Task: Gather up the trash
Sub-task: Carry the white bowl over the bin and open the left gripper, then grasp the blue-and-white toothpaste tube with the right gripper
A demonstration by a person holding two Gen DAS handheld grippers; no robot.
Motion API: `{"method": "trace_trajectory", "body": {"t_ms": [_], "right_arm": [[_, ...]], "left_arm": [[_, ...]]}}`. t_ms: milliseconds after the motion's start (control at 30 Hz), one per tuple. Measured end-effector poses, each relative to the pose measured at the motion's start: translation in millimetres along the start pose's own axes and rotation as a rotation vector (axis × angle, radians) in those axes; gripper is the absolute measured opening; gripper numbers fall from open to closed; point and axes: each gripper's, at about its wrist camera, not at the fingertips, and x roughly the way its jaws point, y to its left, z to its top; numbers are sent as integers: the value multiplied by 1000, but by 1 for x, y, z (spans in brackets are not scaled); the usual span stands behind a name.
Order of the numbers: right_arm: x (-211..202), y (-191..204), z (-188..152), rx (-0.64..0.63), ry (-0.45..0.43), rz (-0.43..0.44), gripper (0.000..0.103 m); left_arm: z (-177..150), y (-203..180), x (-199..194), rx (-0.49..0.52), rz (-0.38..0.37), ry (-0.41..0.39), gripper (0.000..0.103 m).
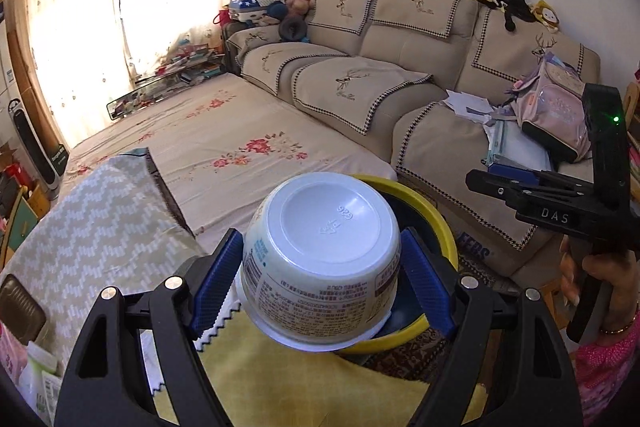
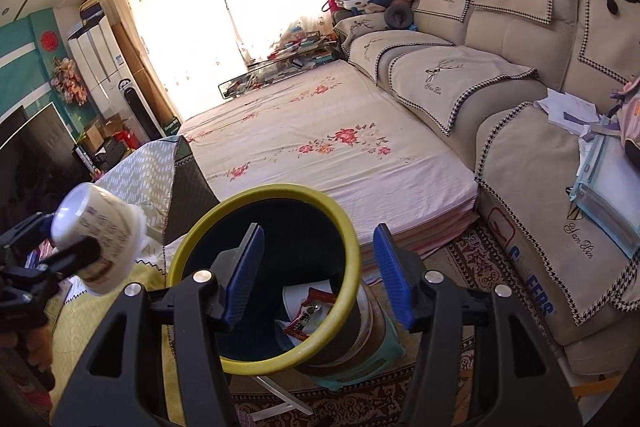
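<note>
One white cup (image 1: 322, 263) is the trash in hand, a printed plastic food cup turned bottom-up, base toward the left wrist camera, rim flared away and down. Left gripper (image 1: 322, 279) has it: the blue fingers (image 1: 218, 281) press on opposite sides of the cup wall, closed on it across its width. Cup's axis runs tilted, mouth pointing down toward the bin.

Bin (image 2: 260, 267) is a dark pail with a yellow rim, standing on the patterned rug just beside the low bed (image 2: 320, 147). From the left wrist view the cup hangs in front of and over the near part of the yellow rim; from the right wrist view the cup sits off to the left of the rim, so it looks not yet squarely over the opening. Judgement: the release turns on carrying the cup further across, over the mouth.

Red wrapper (image 2: 306, 319) and other scraps already lie inside the bin.

Right gripper (image 2: 318, 279) hovers over the bin's far side, fingers apart, nothing between them. Left hand is plainly the nearer to the cup.

Sofa (image 1: 400, 87) behind, yellow cloth (image 1: 280, 379) below the left fingers.
</note>
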Motion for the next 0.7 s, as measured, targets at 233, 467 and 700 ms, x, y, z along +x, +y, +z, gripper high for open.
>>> {"method": "trace_trajectory", "body": {"t_ms": [233,467,700], "right_arm": [[-2,-13,1,26,-7,-11,56],[5,-5,-2,15,14,5,57],[14,26,-8,-42,44,54,57]], "left_arm": [[4,0,43,-36,-4,48,86],[-5,24,-13,-106,58,-42,90],[-39,54,-99,-204,128,-143,91]]}}
